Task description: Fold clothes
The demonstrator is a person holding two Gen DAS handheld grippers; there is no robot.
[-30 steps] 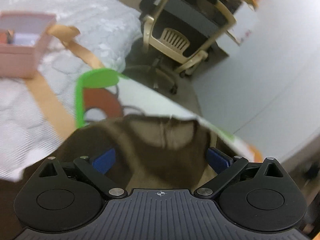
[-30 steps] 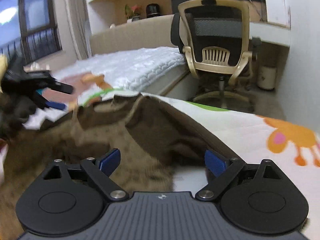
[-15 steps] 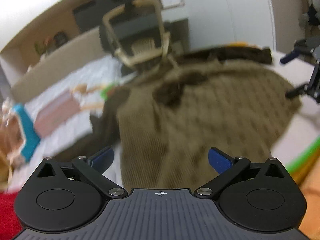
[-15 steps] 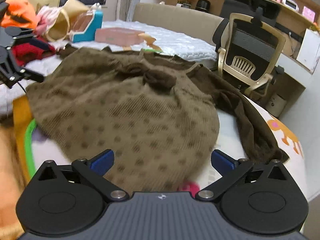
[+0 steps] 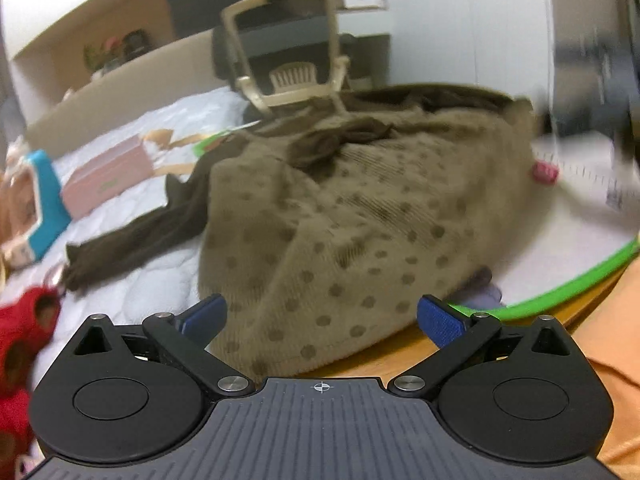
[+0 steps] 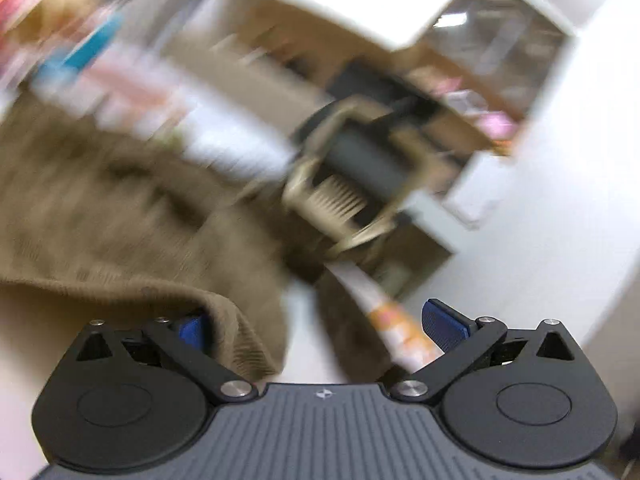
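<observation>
Both claws spread (gripping nothing); dotted brown garment point(image 5: 360, 216) lies crumpled, collar toward the chair point(image 5: 288, 44)

The left gripper point(image 5: 320, 318) has its fingers point(image 5: 438, 320) spread wide, empty; the dotted garment point(image 5: 360, 216) lies heaped just ahead between them on the bed point(image 5: 132, 280).

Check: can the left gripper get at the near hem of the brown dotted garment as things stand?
Probably yes. The left gripper is open and empty, and the dotted garment has its near hem lying directly ahead between the fingers, with nothing on top of it. The dark sleeve lies off to the side.
</observation>
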